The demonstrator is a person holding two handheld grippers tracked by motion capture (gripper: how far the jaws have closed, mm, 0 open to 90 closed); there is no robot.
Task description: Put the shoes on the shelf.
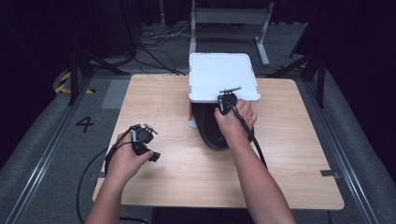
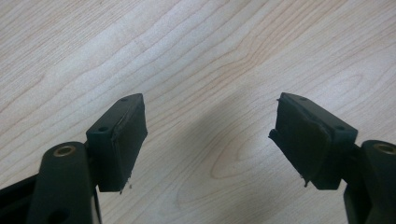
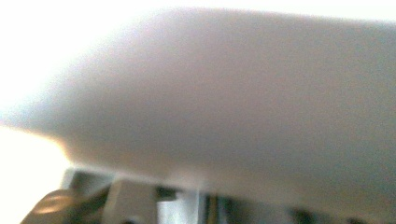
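Note:
A white square lid (image 1: 219, 74) is raised over a black container (image 1: 210, 133) in the middle of the wooden table (image 1: 289, 154). My right gripper (image 1: 227, 99) is at the lid's near edge and appears shut on it. In the right gripper view the lid's pale underside (image 3: 224, 93) is a blur very close to the camera, and the jaws are hidden. My left gripper (image 1: 153, 142) rests low over the table's left part. Its two black pads (image 2: 122, 140) stand wide apart over bare wood, with nothing between them (image 2: 210, 116).
A small white and orange part (image 1: 191, 119) shows at the container's left side. Cables trail from both grippers toward the table's near edge. Beyond the table stand a metal frame (image 1: 229, 18), loose floor cables (image 1: 159, 44) and dark stands at both sides.

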